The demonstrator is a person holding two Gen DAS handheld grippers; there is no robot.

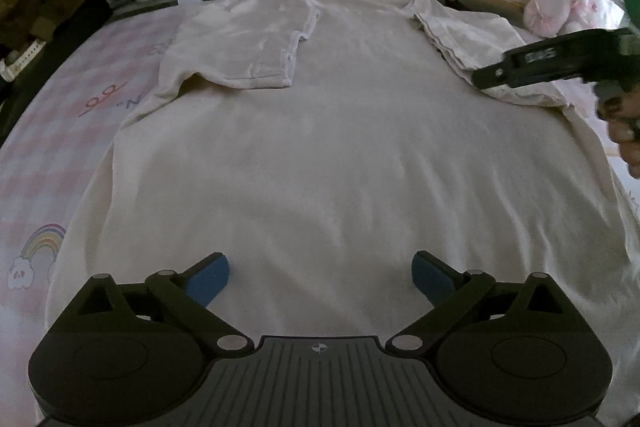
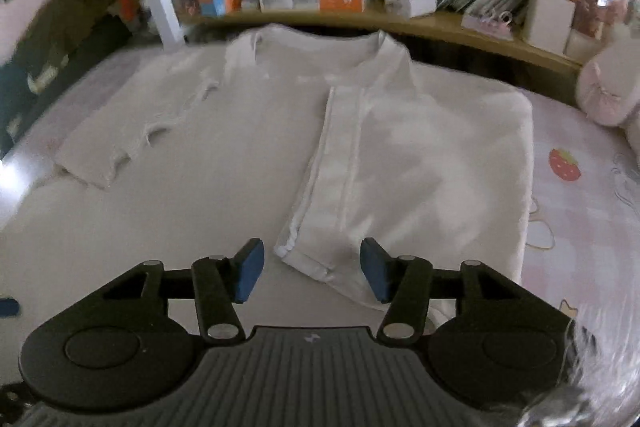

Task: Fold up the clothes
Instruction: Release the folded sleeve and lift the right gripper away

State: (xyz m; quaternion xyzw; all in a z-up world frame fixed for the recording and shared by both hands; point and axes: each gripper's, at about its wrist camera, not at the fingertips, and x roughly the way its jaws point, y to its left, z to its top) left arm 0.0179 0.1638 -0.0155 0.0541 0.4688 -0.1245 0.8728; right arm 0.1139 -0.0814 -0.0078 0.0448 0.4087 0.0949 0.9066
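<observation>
the white t-shirt (image 1: pixel 320 147) lies flat on the bed (image 1: pixel 60 155), both sleeves folded inward. the left gripper (image 1: pixel 320 277) hovers with its jaws wide open and empty, the shirt's body straight ahead of them. the right gripper (image 2: pixel 312 273) has its jaws apart, gripping nothing, with the right sleeve (image 2: pixel 340 195) hem just ahead between them. next, i judge, comes folding a side inward: pinch one layer at the edge, lift low, and lay it smooth. writing: only "n." and "mile" fragments are readable; the book spines are too blurred.
</observation>
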